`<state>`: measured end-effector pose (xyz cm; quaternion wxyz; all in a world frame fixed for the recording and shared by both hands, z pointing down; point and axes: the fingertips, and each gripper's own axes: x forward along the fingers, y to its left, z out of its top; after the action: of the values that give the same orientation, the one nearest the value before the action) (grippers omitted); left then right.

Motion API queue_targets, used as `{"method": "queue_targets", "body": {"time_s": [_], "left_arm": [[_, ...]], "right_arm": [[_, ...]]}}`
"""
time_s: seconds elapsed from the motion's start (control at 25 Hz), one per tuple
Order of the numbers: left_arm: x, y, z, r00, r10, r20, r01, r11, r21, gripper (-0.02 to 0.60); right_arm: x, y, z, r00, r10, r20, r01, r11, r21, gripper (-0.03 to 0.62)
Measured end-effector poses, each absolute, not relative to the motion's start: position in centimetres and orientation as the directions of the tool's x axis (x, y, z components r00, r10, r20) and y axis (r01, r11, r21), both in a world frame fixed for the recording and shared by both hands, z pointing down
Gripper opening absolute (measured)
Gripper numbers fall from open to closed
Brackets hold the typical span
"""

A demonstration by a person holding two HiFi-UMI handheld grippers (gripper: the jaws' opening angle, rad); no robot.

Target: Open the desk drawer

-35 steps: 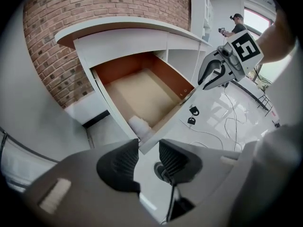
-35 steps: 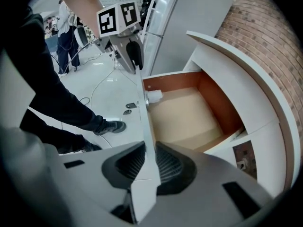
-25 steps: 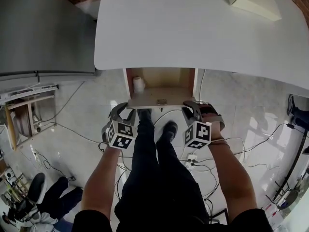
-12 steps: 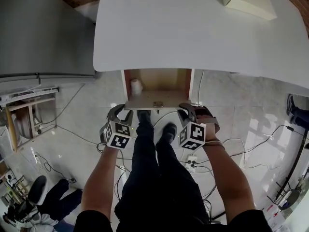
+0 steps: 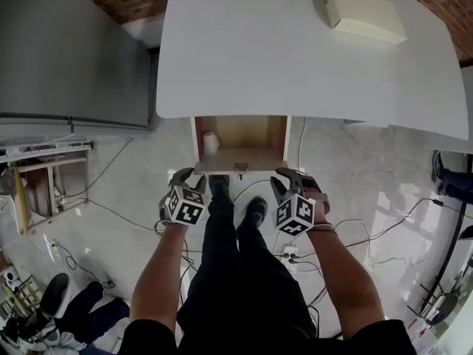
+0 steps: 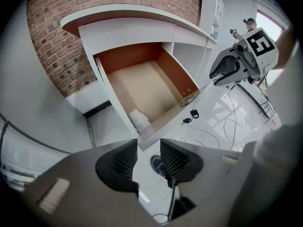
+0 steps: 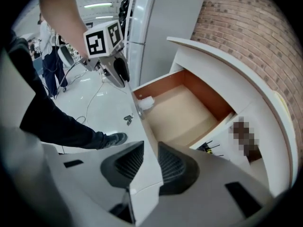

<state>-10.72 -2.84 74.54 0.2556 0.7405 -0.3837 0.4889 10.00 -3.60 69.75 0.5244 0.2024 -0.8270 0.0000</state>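
The desk drawer (image 5: 240, 135) stands pulled out from under the white desk top (image 5: 295, 58), with a white roll (image 5: 210, 140) in its left front corner. Keys (image 6: 189, 121) hang from the lock in its front panel (image 5: 240, 168). My left gripper (image 5: 185, 177) is at the panel's left corner. In the left gripper view that corner (image 6: 142, 143) just reaches the jaw tips, and floor shows through the gap. My right gripper (image 5: 290, 177) straddles the right end, where the panel (image 7: 144, 141) runs between the jaws. Both pairs of jaws have just been opening.
A cream box (image 5: 362, 6) lies on the desk's far right. A grey cabinet (image 5: 74, 50) stands to the left, with a brick wall behind it. The person's legs and shoes (image 5: 255, 198) are below the drawer. Cables and a power strip (image 5: 292, 242) lie on the tiled floor.
The head view has tilted, so the desk and drawer sit a little higher in the picture. Both grippers have stayed at the drawer front's corners, and the right one has rolled slightly.
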Motion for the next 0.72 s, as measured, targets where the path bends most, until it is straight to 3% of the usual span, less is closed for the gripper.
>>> {"method": "queue_targets", "body": {"time_s": [0.48, 0.72], "left_arm": [[-10.4, -4.0, 64.8, 0.282, -0.395, 0.874, -0.820, -0.573, 0.005, 0.152], [-9.3, -1.5, 61.1, 0.330, -0.385, 0.862, -0.819, -0.570, 0.059, 0.150]], "right_arm": [[14.1, 0.2, 61.7, -0.360, -0.385, 0.849, -0.512, 0.843, 0.165, 0.083], [13.1, 1.6, 58.8, -0.397, -0.384, 0.834, -0.537, 0.834, 0.128, 0.077]]}}
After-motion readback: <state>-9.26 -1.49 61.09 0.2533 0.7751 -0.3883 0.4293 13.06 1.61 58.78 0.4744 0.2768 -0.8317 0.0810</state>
